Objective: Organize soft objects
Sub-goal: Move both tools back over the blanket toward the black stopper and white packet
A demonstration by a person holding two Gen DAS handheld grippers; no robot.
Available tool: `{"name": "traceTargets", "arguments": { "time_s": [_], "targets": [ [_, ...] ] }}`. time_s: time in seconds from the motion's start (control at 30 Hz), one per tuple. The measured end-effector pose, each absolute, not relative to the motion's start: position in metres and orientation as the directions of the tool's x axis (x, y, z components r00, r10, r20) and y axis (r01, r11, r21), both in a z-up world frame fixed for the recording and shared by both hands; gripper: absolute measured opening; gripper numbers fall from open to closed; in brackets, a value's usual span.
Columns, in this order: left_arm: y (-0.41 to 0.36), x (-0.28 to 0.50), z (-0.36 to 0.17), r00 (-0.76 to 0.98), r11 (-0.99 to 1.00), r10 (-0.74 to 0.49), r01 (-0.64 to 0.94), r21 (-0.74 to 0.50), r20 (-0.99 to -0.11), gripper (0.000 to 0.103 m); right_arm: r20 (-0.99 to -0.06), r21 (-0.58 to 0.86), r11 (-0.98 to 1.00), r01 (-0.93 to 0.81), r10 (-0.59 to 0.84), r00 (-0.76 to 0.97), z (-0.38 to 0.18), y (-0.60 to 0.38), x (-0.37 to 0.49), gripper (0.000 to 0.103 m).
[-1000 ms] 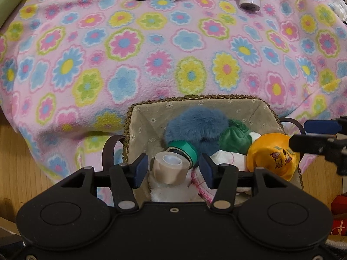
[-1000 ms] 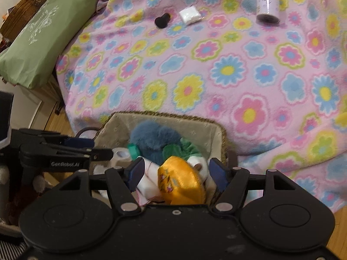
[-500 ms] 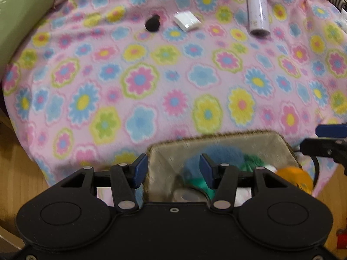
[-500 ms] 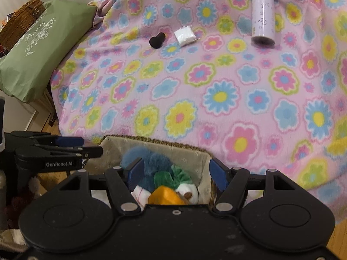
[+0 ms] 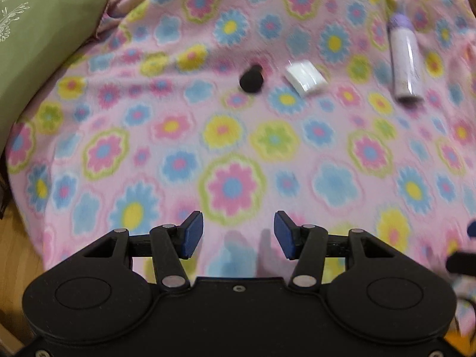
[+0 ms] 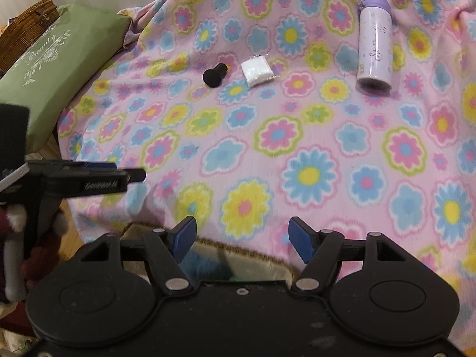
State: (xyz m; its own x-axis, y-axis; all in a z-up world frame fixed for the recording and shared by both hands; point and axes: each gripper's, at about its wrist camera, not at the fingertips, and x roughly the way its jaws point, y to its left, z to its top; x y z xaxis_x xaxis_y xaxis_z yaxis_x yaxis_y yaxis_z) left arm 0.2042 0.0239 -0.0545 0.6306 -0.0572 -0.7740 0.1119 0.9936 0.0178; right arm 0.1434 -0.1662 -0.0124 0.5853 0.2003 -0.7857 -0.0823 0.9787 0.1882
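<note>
My left gripper (image 5: 238, 235) is open and empty above the near edge of the pink flowered blanket (image 5: 232, 136). My right gripper (image 6: 242, 239) is open and empty above the far rim of the woven basket (image 6: 255, 254), where a blue fluffy item (image 6: 205, 263) shows. On the blanket (image 6: 297, 148) lie a white soft packet (image 5: 305, 78) (image 6: 256, 70), a small black object (image 5: 251, 81) (image 6: 214, 75) and a lilac bottle (image 5: 405, 59) (image 6: 374, 49). The left gripper also shows at the left of the right wrist view (image 6: 89, 178).
A green cushion (image 6: 56, 68) lies at the blanket's left edge (image 5: 38, 44). A brown wicker case (image 6: 26, 29) stands behind it. Wooden floor (image 5: 17, 264) shows at the lower left.
Both grippers have risen and tilted up away from the basket. The basket has dropped out of the left wrist view and nearly out of the right. Both stay open.
</note>
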Motion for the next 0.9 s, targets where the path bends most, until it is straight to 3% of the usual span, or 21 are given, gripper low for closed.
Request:
{"name": "traceTargets", "arguments": {
  "time_s": [0.43,0.53,0.73,0.8,0.9],
  "targets": [
    [0.021,0.295,-0.082,0.747,1.0,-0.029,0.027,-0.014,-0.664,0.053,-0.73,0.164,0.986,-0.028,0.141,0.669,-0.023,-0.178,0.212,0.069],
    [0.02,0.312,-0.089,0.786,0.998,-0.015,0.048,0.038,-0.618,0.064,-0.726,0.145,0.989,-0.018,0.119,0.678,-0.025,-0.18,0.232,0.069],
    [0.026,0.333,-0.102,0.807,0.994,-0.016,0.079,0.081,-0.59,0.065,-0.709,0.108,0.994,-0.025,0.095,0.699,-0.025,-0.175,0.27,0.07],
    [0.028,0.335,-0.108,0.805,0.992,-0.026,0.093,0.083,-0.593,0.067,-0.697,0.113,0.993,-0.028,0.1,0.71,-0.024,-0.173,0.285,0.082],
    [0.028,0.339,-0.112,0.791,0.992,-0.045,0.109,0.069,-0.61,0.067,-0.686,0.139,0.99,-0.03,0.118,0.718,-0.023,-0.169,0.311,0.087]
  ]
}}
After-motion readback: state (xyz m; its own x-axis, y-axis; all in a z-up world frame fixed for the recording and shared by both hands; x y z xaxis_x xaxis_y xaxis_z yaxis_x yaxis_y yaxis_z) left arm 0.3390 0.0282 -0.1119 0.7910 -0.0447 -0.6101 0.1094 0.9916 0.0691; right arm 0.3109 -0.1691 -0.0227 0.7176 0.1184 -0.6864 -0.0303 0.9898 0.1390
